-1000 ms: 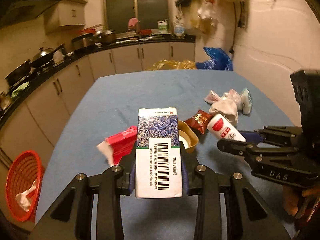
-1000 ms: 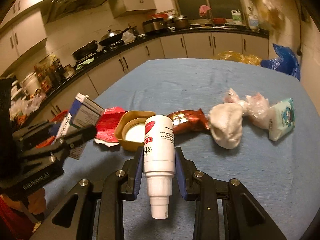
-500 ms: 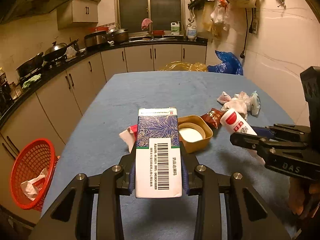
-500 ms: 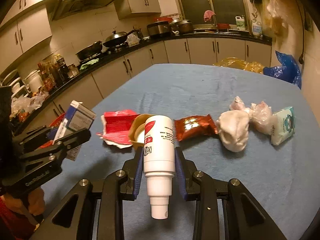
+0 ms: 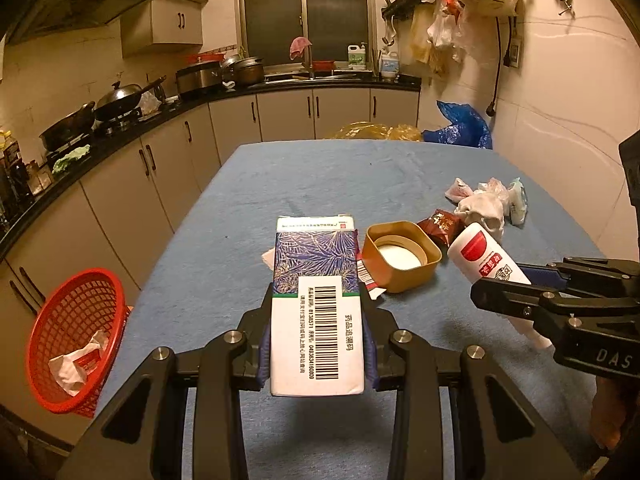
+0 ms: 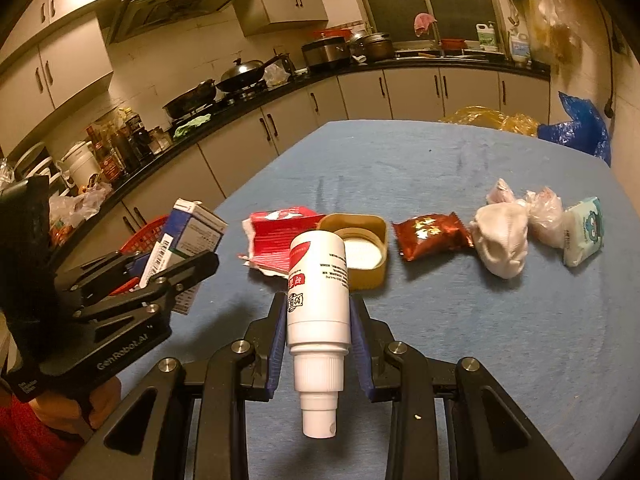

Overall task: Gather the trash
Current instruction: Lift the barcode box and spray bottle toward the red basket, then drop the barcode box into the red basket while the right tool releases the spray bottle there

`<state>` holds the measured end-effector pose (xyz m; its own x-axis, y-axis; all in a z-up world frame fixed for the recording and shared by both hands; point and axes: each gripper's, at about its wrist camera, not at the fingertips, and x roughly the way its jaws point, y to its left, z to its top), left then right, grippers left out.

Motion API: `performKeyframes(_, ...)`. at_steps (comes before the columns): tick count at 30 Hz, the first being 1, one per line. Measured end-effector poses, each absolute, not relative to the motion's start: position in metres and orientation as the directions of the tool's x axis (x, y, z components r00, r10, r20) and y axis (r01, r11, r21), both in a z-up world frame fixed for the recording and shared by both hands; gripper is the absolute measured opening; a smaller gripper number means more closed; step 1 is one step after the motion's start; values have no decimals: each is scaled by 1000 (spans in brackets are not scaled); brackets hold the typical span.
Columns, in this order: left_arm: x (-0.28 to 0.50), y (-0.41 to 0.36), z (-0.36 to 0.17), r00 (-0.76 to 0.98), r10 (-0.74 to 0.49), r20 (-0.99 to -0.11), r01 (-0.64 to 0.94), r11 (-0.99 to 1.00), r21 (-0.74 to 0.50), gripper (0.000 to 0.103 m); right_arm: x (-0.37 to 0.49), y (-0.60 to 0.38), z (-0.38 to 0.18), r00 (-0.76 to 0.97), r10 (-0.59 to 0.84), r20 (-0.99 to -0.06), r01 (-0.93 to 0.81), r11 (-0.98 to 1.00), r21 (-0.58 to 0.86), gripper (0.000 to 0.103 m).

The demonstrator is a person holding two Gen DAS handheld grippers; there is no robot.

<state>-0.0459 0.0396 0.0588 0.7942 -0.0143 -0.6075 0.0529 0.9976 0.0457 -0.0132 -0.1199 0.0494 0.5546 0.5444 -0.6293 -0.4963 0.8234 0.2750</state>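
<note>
My left gripper [image 5: 316, 312] is shut on a blue and white medicine box [image 5: 316, 304] with a barcode, held above the blue table [image 5: 352, 176]. My right gripper [image 6: 318, 312] is shut on a white spray bottle [image 6: 318, 280] with a red label, nozzle pointing back at the camera. Each gripper shows in the other's view: the right gripper [image 5: 504, 292] with its spray bottle [image 5: 486, 256], and the left gripper [image 6: 176, 268] with its medicine box [image 6: 188, 236]. A red mesh basket [image 5: 72, 332] with crumpled paper in it stands below the table's left edge.
On the table lie a torn red carton [image 6: 276, 236], a tan square lid [image 6: 360, 248], a dark red snack wrapper [image 6: 430, 234], a white wad [image 6: 500, 240], a clear plastic wrap [image 6: 544, 212] and a tissue pack [image 6: 584, 230]. Kitchen counters with pans run along the left.
Both grippers have drawn back from the trash on the table, each keeping its item. The red basket has come further into the left wrist view.
</note>
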Motion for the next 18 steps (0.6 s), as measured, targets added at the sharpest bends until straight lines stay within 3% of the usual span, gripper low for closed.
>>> performKeyframes(18,-57,74,66,802,2,-597,10,1000,16,33,-16,-83,59,511,575,-639,-545,792,277,32)
